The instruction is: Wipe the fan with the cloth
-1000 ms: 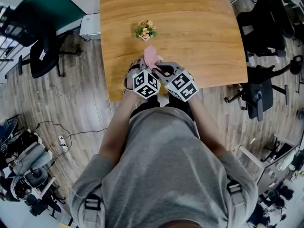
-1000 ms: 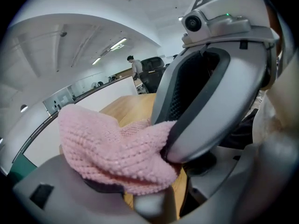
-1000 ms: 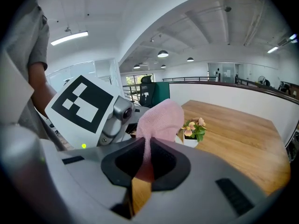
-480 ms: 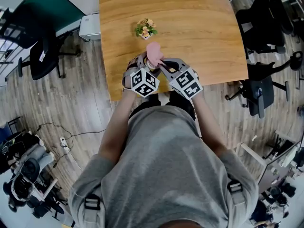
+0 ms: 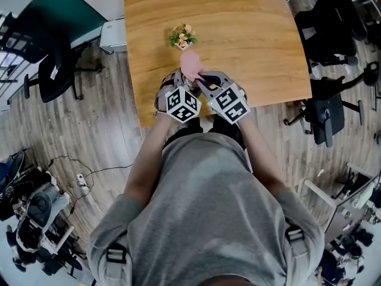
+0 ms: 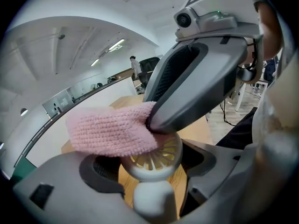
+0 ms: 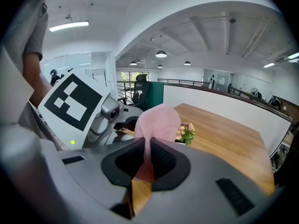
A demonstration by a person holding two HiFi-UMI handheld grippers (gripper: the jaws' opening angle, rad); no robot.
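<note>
**Left gripper** [image 5: 176, 83]: Closed on the fan [image 6: 152, 161]. In the left gripper view the white handle stands upright between the two jaws at 6 o'clock. The round grille head sits just above the handle, also between the jaws and facing the camera.

**Right gripper** [image 5: 201, 79]: Closed on the cloth [image 6: 110, 130]. In the right gripper view the jaws stand almost together with a thin fold of pink knit pinched between the pads. The rest of the cloth bulges out beyond the jaw tips toward 12 o'clock.

**Cloth relative to fan:** In the left gripper view the right gripper enters from 1 o'clock. Its tip meets the fan head at the upper rim. The cloth extends from that tip toward 9 o'clock and covers the grille from about 10 to 12 o'clock. The lower part of the grille is uncovered.

**Position over the work surface:** In the head view both grippers sit side by side over the near edge of the table [image 5: 238, 28], with the cloth at 12 o'clock of their marker cubes. A small flower pot [image 5: 182, 37] stands on the table further toward 12 o'clock, apart from the cloth.
</note>
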